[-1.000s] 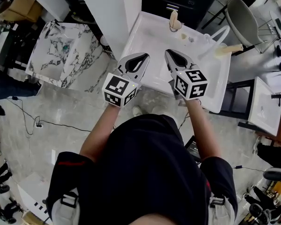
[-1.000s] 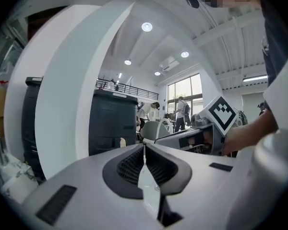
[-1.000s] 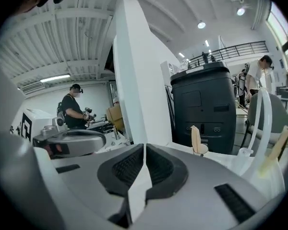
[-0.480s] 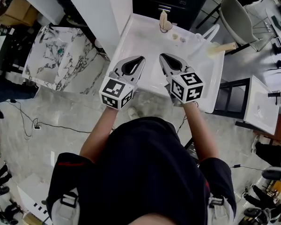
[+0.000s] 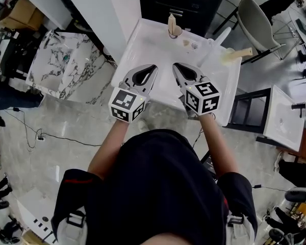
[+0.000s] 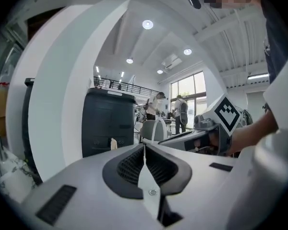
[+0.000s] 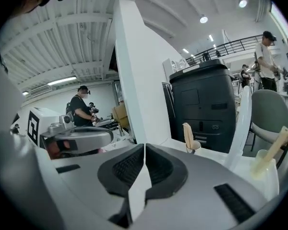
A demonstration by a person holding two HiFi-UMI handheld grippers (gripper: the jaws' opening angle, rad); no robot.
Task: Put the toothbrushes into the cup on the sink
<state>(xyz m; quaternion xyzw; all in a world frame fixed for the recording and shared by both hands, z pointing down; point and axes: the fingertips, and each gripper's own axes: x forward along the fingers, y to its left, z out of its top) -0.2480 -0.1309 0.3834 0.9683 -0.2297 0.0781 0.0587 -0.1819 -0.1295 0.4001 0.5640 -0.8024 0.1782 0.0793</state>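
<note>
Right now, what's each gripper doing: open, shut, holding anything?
Left gripper: shut, jaws together, nothing between them.
Right gripper: shut, jaws together, nothing between them.

The scene is looked down on steeply from above the person's head, with the left tongs (image 5: 153,68), the right tongs (image 5: 176,66) and the white sink (image 5: 143,40) taken in from some way off. Each gripper view is shot from close behind its own tongs (nearly level) and is faced across the sink. The black cabinet (image 6: 108,123) and the cup (image 7: 192,146) are shared by all three views.
</note>
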